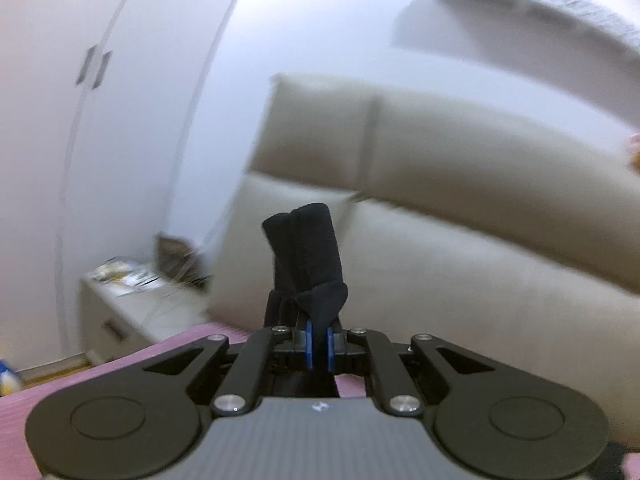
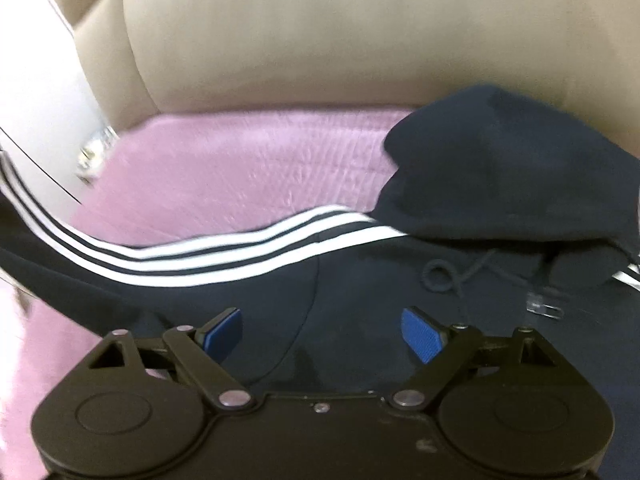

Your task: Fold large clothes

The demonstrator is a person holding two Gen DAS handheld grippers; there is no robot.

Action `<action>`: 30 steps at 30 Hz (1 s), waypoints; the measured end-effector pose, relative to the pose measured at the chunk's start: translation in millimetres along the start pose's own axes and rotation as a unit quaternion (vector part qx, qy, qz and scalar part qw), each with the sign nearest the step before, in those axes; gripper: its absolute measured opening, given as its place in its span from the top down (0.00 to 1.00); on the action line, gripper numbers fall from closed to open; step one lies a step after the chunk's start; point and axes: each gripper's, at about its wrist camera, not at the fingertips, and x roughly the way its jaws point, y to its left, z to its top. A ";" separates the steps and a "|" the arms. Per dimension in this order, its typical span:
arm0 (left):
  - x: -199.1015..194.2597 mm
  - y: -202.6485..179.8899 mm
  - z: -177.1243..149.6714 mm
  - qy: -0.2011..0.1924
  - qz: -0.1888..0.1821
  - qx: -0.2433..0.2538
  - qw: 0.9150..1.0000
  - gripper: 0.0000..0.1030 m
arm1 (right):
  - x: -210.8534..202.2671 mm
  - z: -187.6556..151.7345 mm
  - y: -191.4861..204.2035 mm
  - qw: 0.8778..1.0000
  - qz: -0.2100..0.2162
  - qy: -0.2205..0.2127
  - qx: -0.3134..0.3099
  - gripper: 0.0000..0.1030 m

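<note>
Early stage: my left gripper (image 1: pixel 319 344) pinched tight on the hoodie's cuff (image 1: pixel 306 256), lifted. Right gripper (image 2: pixel 322 334) gaped empty over the unfolded hoodie (image 2: pixel 400 304); folds remained.

We count one dark hoodie (image 2: pixel 460 184), three white stripes (image 2: pixel 224 252) along its sleeve, two grippers, and perhaps two cabinet handles (image 1: pixel 94 66), blurred.
</note>
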 end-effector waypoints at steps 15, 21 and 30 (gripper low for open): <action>-68.0 -278.2 15.7 -0.073 -0.244 0.045 0.966 0.93 | -198.0 -73.0 -124.7 0.986 0.089 -0.115 0.083 0.01; -76.8 -382.8 -63.2 -0.010 -0.308 0.096 0.947 0.93 | -234.5 -112.6 -192.5 0.953 0.148 -0.192 0.181 0.01; -73.8 -462.2 -226.1 0.115 -0.354 0.186 0.909 0.92 | -190.1 -168.0 -275.0 0.920 0.157 -0.206 0.295 0.00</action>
